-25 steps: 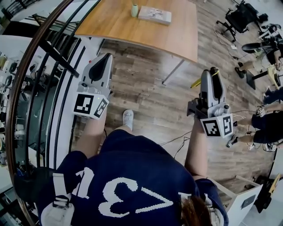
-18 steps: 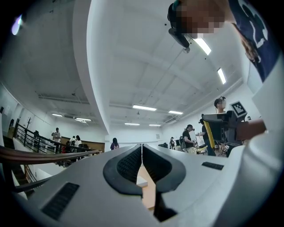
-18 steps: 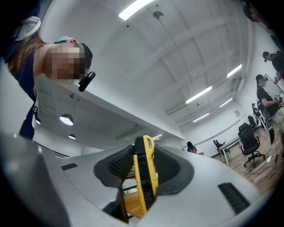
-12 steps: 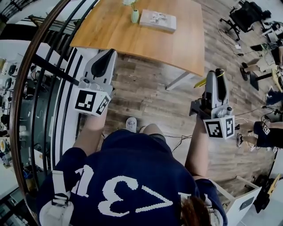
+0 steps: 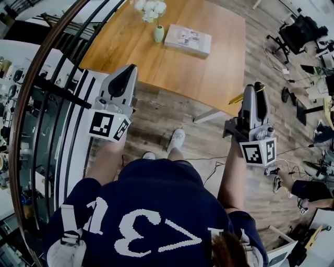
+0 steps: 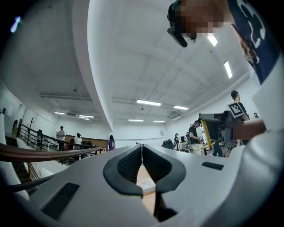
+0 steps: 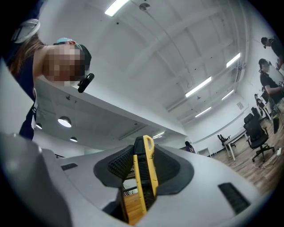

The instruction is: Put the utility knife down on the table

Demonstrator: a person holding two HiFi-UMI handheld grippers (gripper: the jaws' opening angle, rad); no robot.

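A yellow and black utility knife point(image 7: 145, 177) stands clamped between the pads of my right gripper point(image 7: 144, 153), which is shut on it. In the head view the knife's yellow end point(image 5: 237, 97) sticks out to the left of the right gripper point(image 5: 254, 89), which hangs above the floor just off the near right corner of the wooden table point(image 5: 172, 62). My left gripper point(image 5: 127, 73) hovers over the table's near left edge. Its jaws are shut with nothing in them point(image 6: 142, 148).
On the far part of the table stand a small green vase point(image 5: 158, 34), white flowers point(image 5: 150, 8) and a flat box point(image 5: 188, 40). A dark railing point(image 5: 57, 88) runs along the left. An office chair point(image 5: 300, 31) and floor cables point(image 5: 292, 172) lie to the right.
The person has stepped forward: the table has slid nearer and lower in the head view, and the left gripper now overlaps its edge. Both grippers keep their grip state.
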